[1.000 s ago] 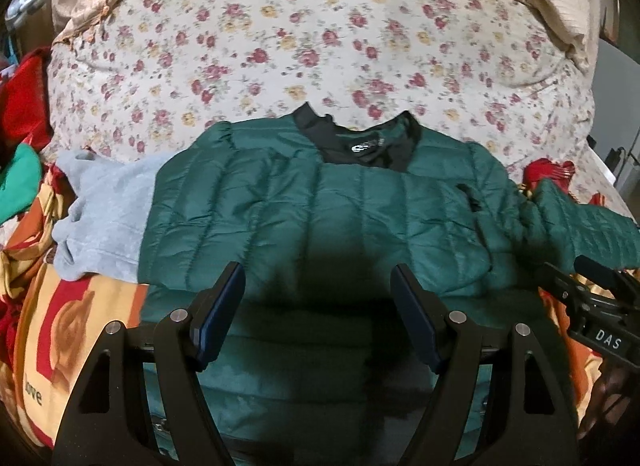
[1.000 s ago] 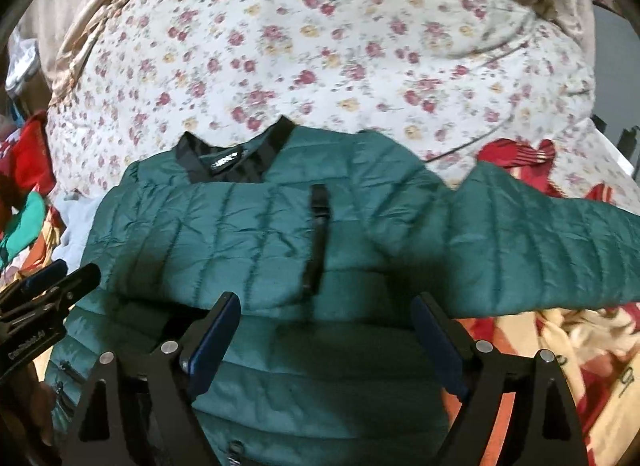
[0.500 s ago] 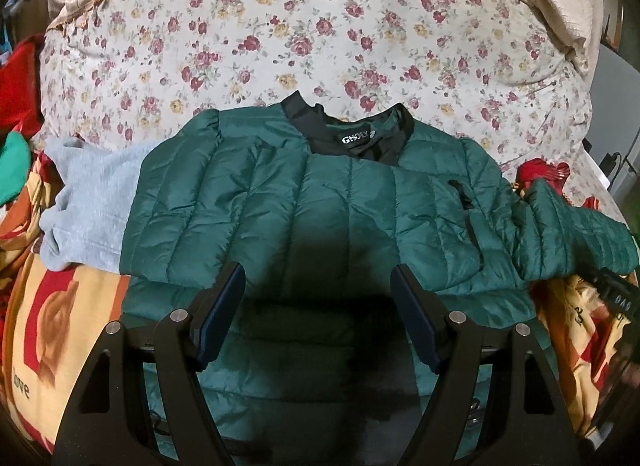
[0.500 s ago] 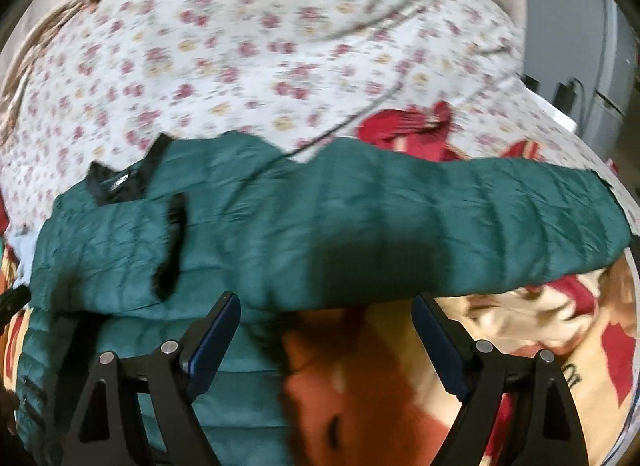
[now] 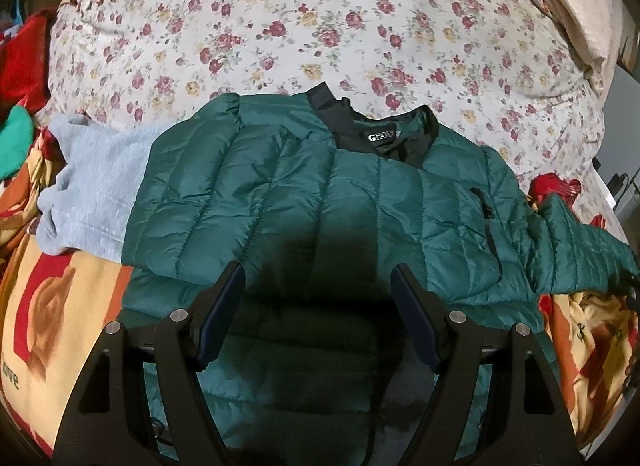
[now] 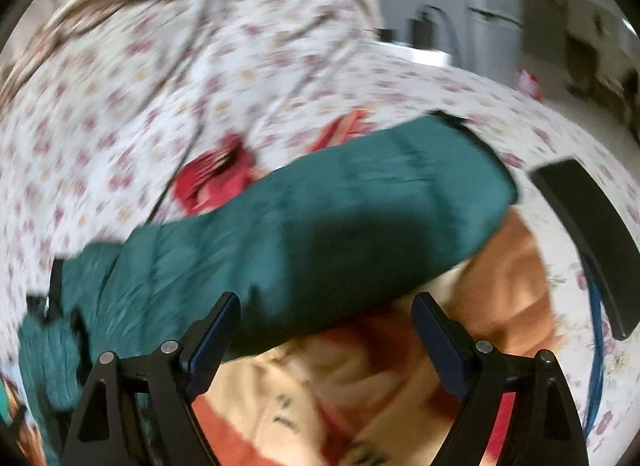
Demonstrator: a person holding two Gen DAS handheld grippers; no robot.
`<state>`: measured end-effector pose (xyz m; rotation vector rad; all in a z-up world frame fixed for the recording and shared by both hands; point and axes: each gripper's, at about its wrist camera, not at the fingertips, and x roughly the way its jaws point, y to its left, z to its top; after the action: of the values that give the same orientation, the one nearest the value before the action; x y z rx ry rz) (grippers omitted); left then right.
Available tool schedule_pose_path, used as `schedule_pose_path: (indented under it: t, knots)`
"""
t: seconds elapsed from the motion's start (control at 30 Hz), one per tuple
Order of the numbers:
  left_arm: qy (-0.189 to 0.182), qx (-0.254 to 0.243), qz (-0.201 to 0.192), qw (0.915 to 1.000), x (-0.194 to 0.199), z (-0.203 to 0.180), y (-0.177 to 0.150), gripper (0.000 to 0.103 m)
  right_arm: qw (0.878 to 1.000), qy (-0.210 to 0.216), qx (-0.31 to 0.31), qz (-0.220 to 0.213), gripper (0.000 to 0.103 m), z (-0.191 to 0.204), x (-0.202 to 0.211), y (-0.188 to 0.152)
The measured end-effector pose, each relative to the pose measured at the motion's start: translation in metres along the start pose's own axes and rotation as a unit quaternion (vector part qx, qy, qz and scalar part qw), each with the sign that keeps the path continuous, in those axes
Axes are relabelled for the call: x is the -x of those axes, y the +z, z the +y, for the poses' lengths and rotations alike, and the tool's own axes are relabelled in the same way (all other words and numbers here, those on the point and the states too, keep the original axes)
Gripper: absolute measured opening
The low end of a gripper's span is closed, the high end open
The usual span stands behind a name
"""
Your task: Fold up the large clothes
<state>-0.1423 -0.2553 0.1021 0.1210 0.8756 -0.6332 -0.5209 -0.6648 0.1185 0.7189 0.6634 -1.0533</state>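
A grey garment (image 5: 94, 181) is being shown lying left of the jacket (image 5: 320, 201), partly tucked under its left shoulder. The jacket is being displayed face up on the bed (image 5: 320, 25), its black collar (image 5: 380, 129) pointing toward the floral sheet, its lower part resting on a patterned blanket (image 5: 48, 306). The left gripper (image 5: 319, 310) is being held above the jacket's lower front, its fingers spread wide and nothing gripped. Right of the jacket body, the sleeve (image 6: 320, 217) is being seen stretched out over the blanket, blurred. The right gripper (image 6: 326, 338) is being held near the sleeve, fingers wide apart and empty.
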Motion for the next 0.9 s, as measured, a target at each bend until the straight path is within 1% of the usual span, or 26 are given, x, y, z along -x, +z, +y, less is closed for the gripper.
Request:
schedule_pose_path:
  t: [0.13,0.43,0.5,0.53,0.57,0.7,0.77,0.9]
  knots:
    - [0.005,0.001,0.002,1.0,-0.004,0.003,0.001,0.076,0.999,0.014,-0.044,0.011,0.086,-0.024,-0.014,0.007]
    - [0.025,0.0,0.003,0.9997,-0.005,0.018,0.004,0.076,0.996,0.032,-0.074,-0.041,0.085,-0.031,-0.033,0.033]
    - [0.029,0.002,0.002,0.9996,-0.003,0.023,0.005,0.076,0.997,0.027,-0.06,-0.048,0.057,-0.028,-0.036,0.036]
    - [0.031,0.004,0.001,0.9995,-0.003,0.026,0.006,0.076,0.997,0.03,-0.057,-0.043,0.027,-0.028,-0.038,0.036]
    - [0.033,0.005,0.0,0.9995,-0.002,0.028,0.007,0.076,0.997,0.039,-0.058,-0.041,0.021,-0.029,-0.039,0.035]
    - [0.038,0.016,-0.005,0.9991,0.0,0.038,0.011,0.076,0.994,0.07,-0.037,-0.071,0.016,-0.02,-0.018,0.029]
    - [0.042,0.019,-0.007,0.9989,0.001,0.04,0.012,0.076,0.992,0.098,-0.024,-0.081,0.016,-0.01,-0.003,0.026]
    - [0.061,0.015,-0.014,0.9979,0.004,0.043,0.013,0.076,0.983,0.153,0.015,-0.102,0.016,0.025,0.031,0.021]
